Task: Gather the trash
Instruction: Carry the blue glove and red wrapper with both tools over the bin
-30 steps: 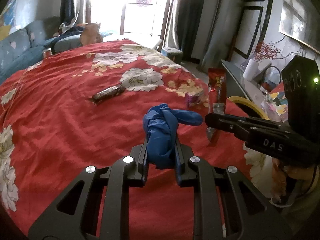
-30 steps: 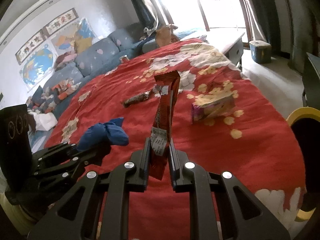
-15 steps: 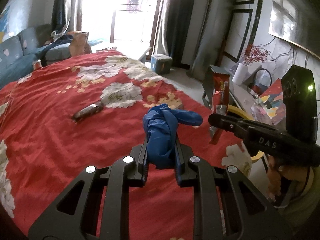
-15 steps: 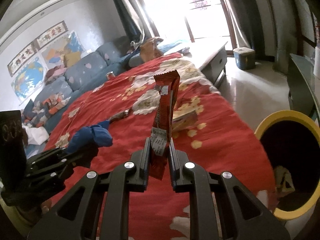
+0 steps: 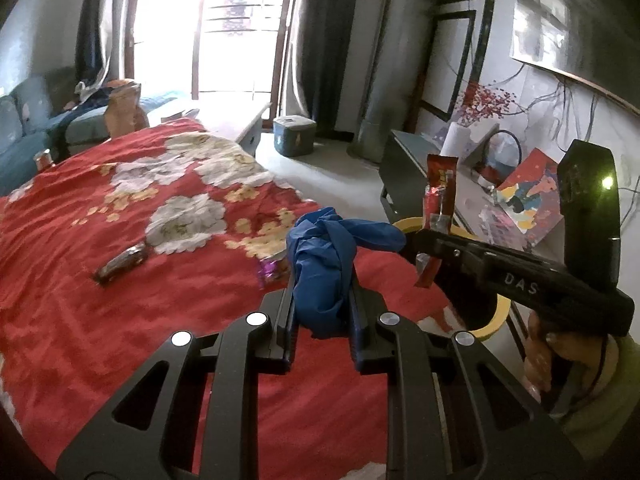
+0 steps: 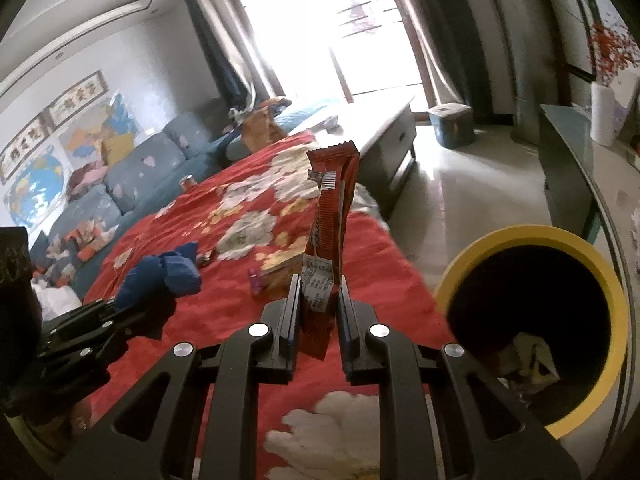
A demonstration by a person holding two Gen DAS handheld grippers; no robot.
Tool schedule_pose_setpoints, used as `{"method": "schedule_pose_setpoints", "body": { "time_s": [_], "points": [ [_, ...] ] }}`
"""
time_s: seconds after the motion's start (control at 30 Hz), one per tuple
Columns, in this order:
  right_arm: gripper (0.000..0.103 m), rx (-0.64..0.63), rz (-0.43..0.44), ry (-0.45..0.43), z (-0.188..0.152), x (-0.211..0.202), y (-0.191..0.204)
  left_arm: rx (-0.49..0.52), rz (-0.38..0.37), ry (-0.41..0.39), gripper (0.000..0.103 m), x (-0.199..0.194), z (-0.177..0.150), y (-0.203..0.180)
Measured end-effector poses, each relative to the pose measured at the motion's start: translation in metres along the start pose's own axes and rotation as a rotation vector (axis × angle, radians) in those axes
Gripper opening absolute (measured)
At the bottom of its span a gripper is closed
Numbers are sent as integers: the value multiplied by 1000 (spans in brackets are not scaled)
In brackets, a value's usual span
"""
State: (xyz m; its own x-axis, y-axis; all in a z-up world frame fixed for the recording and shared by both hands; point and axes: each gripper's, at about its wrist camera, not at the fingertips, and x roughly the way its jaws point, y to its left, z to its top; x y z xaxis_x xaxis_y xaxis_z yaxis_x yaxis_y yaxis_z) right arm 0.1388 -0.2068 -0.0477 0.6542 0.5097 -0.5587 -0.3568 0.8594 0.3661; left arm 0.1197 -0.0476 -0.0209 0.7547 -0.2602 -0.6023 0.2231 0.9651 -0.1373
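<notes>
Blue crumpled glove sits clamped between the two fingers of the left tongs, its bulk rising above the fingertips and one lobe pointing right. Red snack wrapper stands upright in the right tongs, which are clenched on its lower end; the printed label faces the camera. Both tongs are held over the near right part of the red flowered bedspread.

Left view: the right tongs appear at the right with the wrapper above the yellow rim of the bin, most of the bin hidden behind them. A dark wrapper lies on the bedspread to the left, and a small purple packet lies just left of the glove.

Right view: the bin's dark interior is open to sight at the right, beside the bed, with scraps of paper at the bottom. The left tongs and glove show at the left. A blue sofa and wall maps appear at the far left, outside the other view's coverage.
</notes>
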Motion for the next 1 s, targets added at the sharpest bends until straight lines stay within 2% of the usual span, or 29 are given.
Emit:
{"method": "schedule_pose_setpoints", "body": {
  "time_s": [0.6, 1.0],
  "points": [
    [16, 123, -130, -41, 4, -15, -82, 74, -78, 19, 14, 38, 22, -58],
    [16, 205, -198, -19, -6, -24, -136, 106, -134, 66, 14, 74, 27, -95]
  ]
}}
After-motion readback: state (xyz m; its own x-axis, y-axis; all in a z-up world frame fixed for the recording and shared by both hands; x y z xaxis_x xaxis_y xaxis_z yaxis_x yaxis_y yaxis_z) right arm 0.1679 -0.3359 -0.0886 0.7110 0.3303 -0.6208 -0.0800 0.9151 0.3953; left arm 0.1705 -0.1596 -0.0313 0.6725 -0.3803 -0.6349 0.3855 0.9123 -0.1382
